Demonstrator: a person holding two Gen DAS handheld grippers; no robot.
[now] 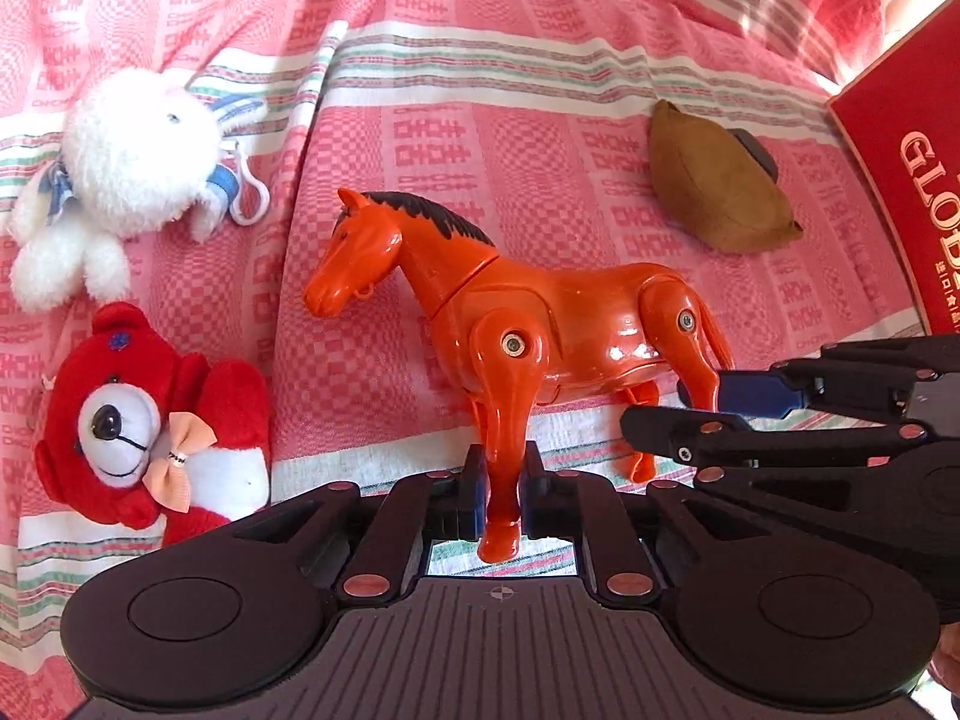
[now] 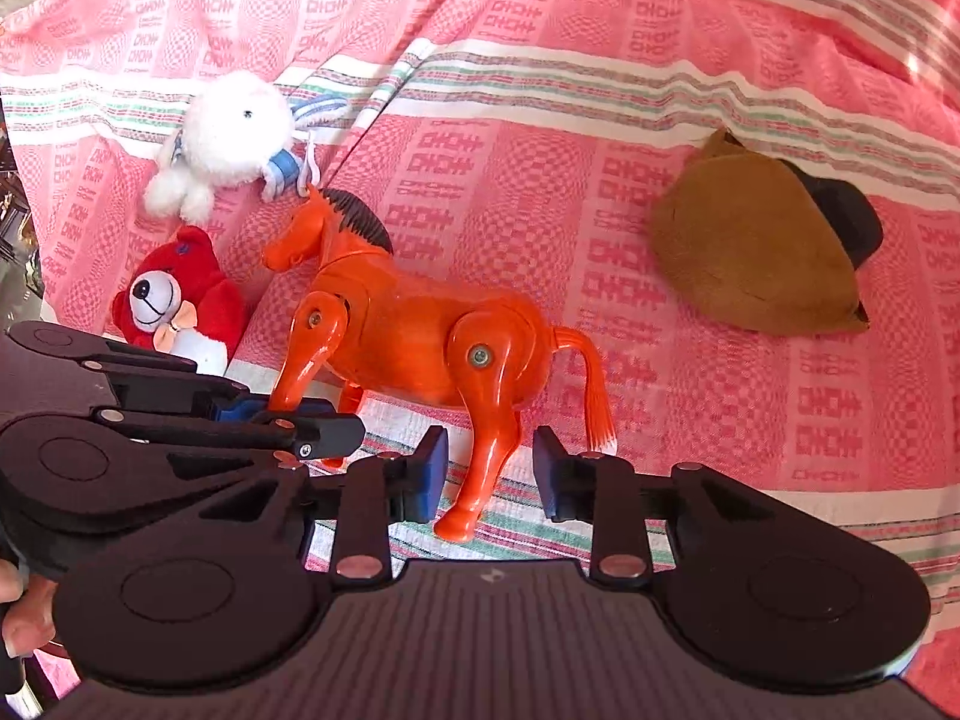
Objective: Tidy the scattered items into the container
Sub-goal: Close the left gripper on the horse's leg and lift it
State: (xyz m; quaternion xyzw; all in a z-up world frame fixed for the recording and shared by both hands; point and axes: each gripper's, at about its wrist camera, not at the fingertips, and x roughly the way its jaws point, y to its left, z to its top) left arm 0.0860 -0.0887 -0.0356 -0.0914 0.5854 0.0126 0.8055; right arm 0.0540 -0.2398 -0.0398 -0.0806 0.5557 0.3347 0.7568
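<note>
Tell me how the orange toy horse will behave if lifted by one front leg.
The orange toy horse looks like hard glossy plastic, so probably stiff but slippery. Its legs seem pivoted at screws, so the body may swing. The left gripper is shut on a front leg.

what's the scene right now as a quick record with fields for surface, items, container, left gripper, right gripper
surface: pink patterned cloth
items: orange toy horse standing; white plush, red bear and brown pouch lying apart
container: red box, edge only
left gripper: shut on the horse's front leg
right gripper: open, pads either side of a hind leg, not touching
</note>
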